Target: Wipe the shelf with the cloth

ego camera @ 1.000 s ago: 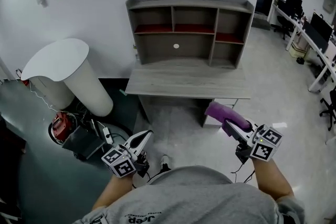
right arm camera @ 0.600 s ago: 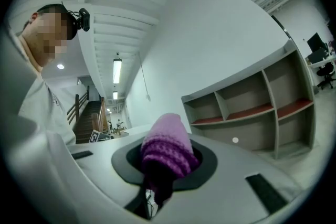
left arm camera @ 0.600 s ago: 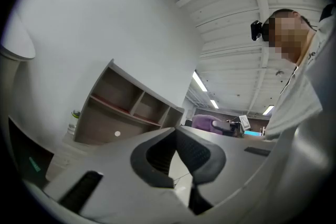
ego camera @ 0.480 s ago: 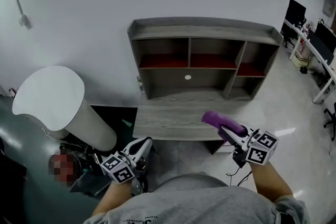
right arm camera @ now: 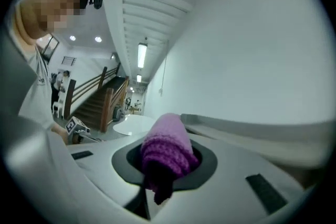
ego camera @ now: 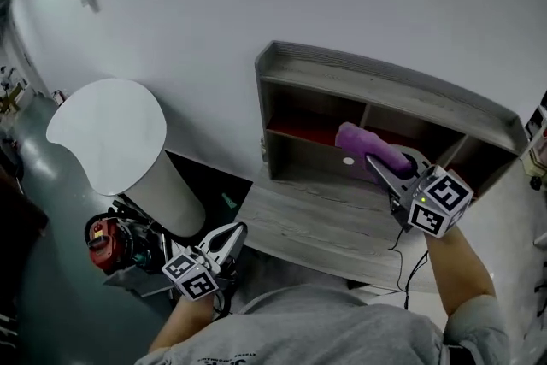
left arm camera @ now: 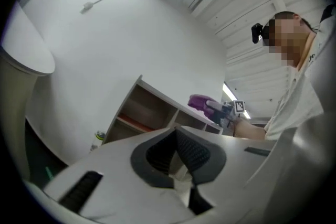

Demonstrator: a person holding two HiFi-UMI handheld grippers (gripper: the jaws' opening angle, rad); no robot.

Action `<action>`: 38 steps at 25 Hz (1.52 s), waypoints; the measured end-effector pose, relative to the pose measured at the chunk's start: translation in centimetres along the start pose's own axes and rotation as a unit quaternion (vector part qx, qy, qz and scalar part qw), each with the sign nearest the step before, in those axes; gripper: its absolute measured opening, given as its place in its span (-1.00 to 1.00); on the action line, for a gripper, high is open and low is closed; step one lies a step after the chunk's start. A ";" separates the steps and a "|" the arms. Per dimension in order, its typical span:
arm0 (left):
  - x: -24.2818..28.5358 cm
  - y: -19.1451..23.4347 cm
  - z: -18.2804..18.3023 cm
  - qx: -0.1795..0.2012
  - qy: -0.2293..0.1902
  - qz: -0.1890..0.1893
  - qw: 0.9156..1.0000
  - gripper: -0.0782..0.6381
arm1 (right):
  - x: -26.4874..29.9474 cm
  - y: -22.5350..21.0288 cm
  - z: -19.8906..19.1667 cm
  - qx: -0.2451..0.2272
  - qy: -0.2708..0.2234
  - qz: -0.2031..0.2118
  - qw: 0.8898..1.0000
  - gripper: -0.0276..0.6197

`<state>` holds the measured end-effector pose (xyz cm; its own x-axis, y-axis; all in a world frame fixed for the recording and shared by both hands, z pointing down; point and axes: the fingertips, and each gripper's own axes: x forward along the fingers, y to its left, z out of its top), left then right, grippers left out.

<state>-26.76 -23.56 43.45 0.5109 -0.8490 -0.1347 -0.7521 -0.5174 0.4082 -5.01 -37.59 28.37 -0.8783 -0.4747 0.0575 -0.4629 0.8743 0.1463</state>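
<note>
Cloth lifted from desk height up to the shelf

Within the last second the right gripper [ego camera: 381,168] rose from low in front of the desk [ego camera: 316,222] to the face of the shelf [ego camera: 359,71], and the person stepped in close. The shelf now filled the head view from 12 to 3 o'clock. The jaws were clamped on the rolled purple cloth [ego camera: 362,140], whose free end stuck out towards 11 o'clock, across the middle compartments with their red boards. The right gripper view showed the same firm hold, with the shelf's top board running off at 3 o'clock, beyond the cloth and apart from it. No view showed the cloth touching any board.

The left gripper [ego camera: 229,237] stayed down at 7 o'clock by the person's body, its pads together with nothing between them. A white drum [ego camera: 111,128] stood clear at 9 o'clock.

By my judgement the approach was all but done and wiping had not begun. What remained was to bring the cloth down flat onto a board and draw it along
</note>
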 end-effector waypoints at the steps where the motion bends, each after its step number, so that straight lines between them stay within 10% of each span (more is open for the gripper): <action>1: -0.3 0.8 0.3 0.000 -0.004 0.005 1.000 -0.75 | 2.8 -0.8 1.6 -0.036 0.005 0.002 0.999 -0.64; 6: -2.7 6.4 1.7 0.010 -0.008 0.014 1.000 -0.75 | 18.6 -4.9 7.1 -0.182 0.070 -0.027 0.980 -0.64; 11: -5.1 12.1 3.3 0.026 0.002 0.013 1.000 -0.75 | 33.0 -10.5 2.4 -0.293 0.248 -0.055 0.922 -0.64; 20: -1.4 15.7 6.7 0.088 0.020 0.013 0.996 -0.75 | 37.4 -13.3 -3.1 -0.235 0.365 0.023 0.901 -0.64; 30: 14.9 2.3 4.8 0.111 0.033 -0.059 0.992 -0.75 | 9.4 -26.7 -8.1 -0.180 0.461 -0.010 0.869 -0.64; 38: 25.0 -12.3 -1.3 0.090 0.045 -0.118 0.988 -0.75 | -22.2 -40.8 -12.4 -0.154 0.608 -0.106 0.772 -0.64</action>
<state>-4.20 -38.27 36.25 0.7101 -0.6933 -0.1225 -0.6648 -0.7176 0.2075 34.82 -63.96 33.37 0.0620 -0.5124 0.8565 -0.3657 0.7868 0.4972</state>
